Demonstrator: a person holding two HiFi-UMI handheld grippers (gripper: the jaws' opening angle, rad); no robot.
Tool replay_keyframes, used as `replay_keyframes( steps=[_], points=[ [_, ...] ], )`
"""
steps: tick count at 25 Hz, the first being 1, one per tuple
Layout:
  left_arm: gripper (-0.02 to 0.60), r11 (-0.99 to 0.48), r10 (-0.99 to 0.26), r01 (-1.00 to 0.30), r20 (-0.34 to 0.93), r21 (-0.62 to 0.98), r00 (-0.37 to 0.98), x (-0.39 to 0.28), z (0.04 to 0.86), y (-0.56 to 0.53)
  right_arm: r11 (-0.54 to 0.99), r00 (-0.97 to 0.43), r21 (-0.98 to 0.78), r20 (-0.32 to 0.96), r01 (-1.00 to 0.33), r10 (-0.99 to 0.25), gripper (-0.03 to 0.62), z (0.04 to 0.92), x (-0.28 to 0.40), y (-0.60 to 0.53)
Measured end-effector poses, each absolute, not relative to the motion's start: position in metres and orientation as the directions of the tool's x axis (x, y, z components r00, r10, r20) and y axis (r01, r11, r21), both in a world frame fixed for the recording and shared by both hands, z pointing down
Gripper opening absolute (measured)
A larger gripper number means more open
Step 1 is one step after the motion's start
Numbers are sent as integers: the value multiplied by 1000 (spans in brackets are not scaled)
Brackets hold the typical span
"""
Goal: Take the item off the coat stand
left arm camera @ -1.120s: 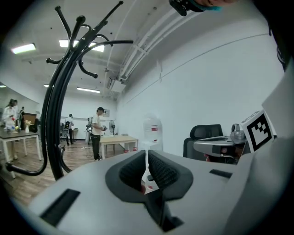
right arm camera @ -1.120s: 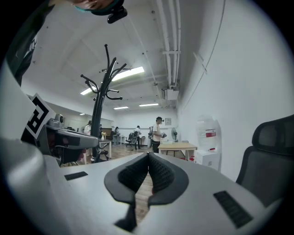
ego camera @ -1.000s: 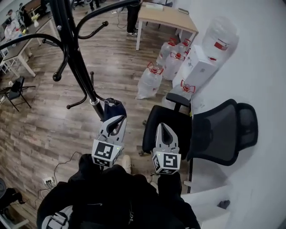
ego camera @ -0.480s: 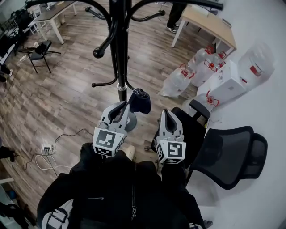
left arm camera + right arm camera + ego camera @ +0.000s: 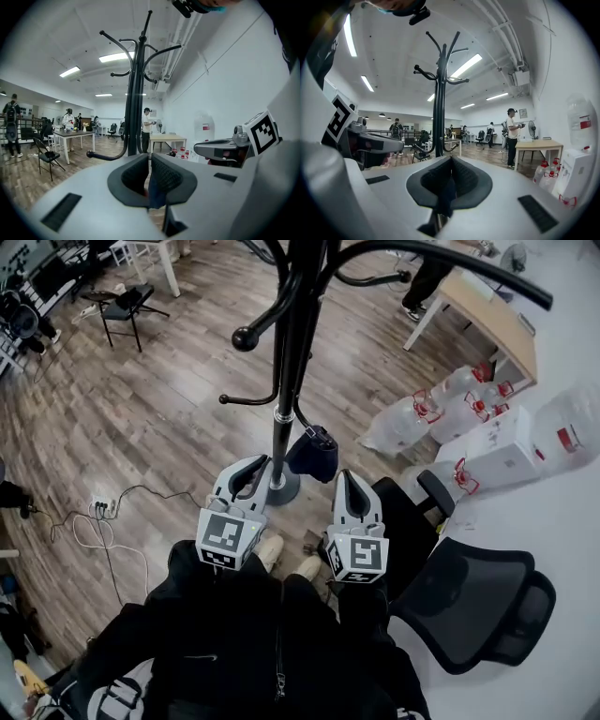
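Observation:
A black coat stand (image 5: 284,381) rises just ahead of me, its round base (image 5: 281,489) on the wood floor. A dark blue item (image 5: 314,454) hangs from a low hook on the pole's right side. My left gripper (image 5: 249,468) points at the base, just left of the item, jaws shut and holding nothing. My right gripper (image 5: 347,482) sits just below and right of the item, shut and empty. In the left gripper view the stand (image 5: 135,93) stands straight beyond the left gripper (image 5: 148,161). In the right gripper view the stand (image 5: 438,93) is beyond the right gripper (image 5: 451,164).
A black mesh office chair (image 5: 469,596) stands close on my right. Water bottles (image 5: 412,418) and a white box (image 5: 502,451) line the wall beside a wooden desk (image 5: 487,320). Cables and a power strip (image 5: 98,507) lie at left. A folding chair (image 5: 122,310) stands far left.
The head view has swung, so the coat stand moved from the left to the middle. The hanging item now sits between the two gripper tips. Both grippers stay shut, side by side.

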State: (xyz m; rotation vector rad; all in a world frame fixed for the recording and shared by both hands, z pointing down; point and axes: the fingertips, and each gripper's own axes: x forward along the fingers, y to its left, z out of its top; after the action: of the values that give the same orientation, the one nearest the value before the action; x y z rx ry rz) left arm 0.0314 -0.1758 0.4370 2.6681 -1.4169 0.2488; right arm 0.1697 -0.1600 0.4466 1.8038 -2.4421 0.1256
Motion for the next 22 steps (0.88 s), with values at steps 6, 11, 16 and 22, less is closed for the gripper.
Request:
replay_keyframes(
  steps=[6,11,16,22],
  points=[
    [37,-516,-829,-856,233,33,509,23,457,-167,336,-334,-22,175,-942,-926,15,471,164,-161],
    [37,-487,-840,-872,254,40,480,21,466,-164,362,-362,-36,194,-931,-912,15,481,164,-161],
    [37,-490,-837,-871,260,34,481,28,468,-165,370,-371,-48,215,-928,-903,15,494,166,-163],
    [37,-487,-836,-873,271,35,477,29,473,-163,379,-381,-52,238,-924,-894,17,507,170,-167]
  ],
)
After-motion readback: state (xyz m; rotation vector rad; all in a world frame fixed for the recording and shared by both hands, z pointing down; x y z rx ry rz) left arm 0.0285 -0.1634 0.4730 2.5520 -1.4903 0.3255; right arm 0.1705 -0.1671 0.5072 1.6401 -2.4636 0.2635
